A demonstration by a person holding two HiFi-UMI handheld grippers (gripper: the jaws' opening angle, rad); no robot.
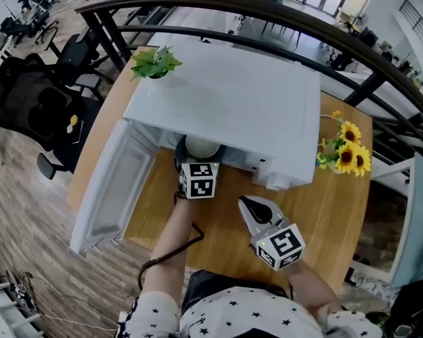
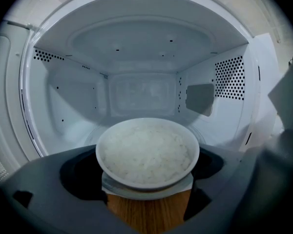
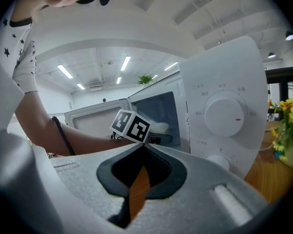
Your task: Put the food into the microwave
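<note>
A white bowl of rice sits between the jaws of my left gripper, which is shut on the bowl's base. It is held at the mouth of the white microwave, just before the open cavity. In the head view the bowl shows right under the microwave's front edge, ahead of the left gripper. My right gripper hangs over the wooden table, near the control panel, shut and empty. In the right gripper view its jaws meet, and the bowl shows at the opening.
The microwave door stands swung open to the left. Dials fill the panel on the right. A small green plant sits on the microwave's top. Sunflowers stand at the table's right. Black chairs are off to the left.
</note>
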